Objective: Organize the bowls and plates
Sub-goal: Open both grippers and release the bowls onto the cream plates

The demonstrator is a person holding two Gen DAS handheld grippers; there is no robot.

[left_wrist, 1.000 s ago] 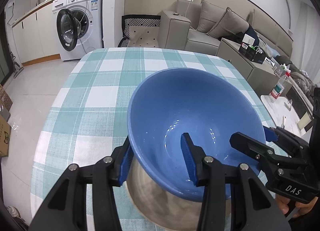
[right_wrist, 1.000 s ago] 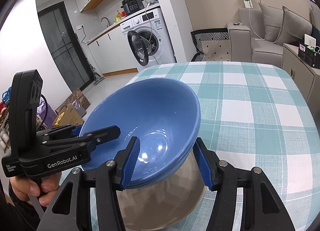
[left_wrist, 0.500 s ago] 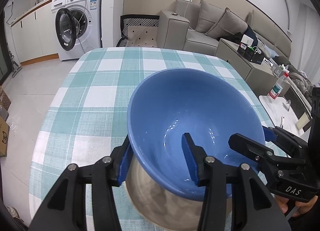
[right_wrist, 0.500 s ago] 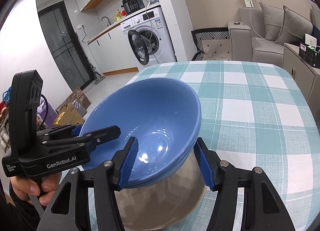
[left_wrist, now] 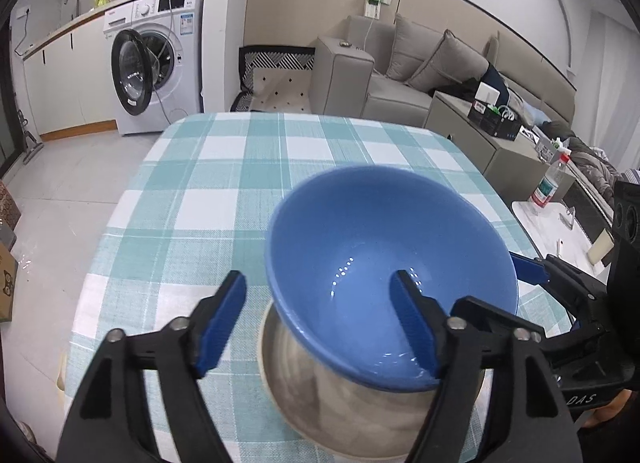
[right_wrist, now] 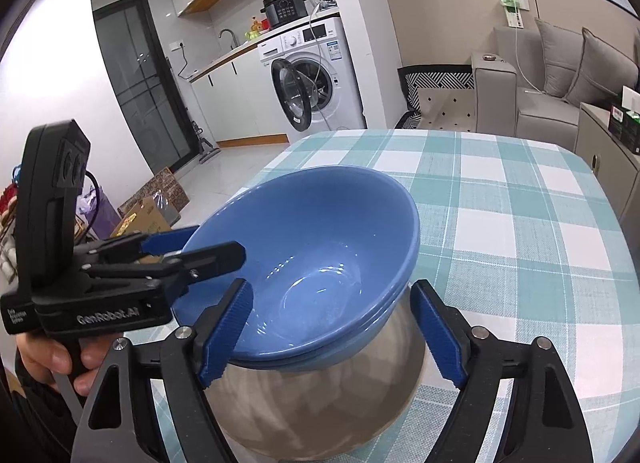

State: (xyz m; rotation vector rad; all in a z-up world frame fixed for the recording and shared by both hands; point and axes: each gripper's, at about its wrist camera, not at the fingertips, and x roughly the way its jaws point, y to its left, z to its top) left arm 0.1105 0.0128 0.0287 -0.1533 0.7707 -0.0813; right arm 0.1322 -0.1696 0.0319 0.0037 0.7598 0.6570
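Now the glossy blue ceramic bowl [left_wrist: 384, 263] sits nested in a brushed steel bowl [right_wrist: 320, 415] at lower centre of both views, on the teal-checked surface [left_wrist: 240, 167] — jaws of left gripper [left_wrist: 320, 323] and right gripper [right_wrist: 332, 331] have just been opening, spread off its rim.

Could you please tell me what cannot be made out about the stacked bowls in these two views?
- Left wrist view: the metal bowl is cut off by the bottom edge; the blue bowl hides its inside.
- Right wrist view: how many blue bowls are nested; only rim edges show.
- Both views: the metal bowl's foot.
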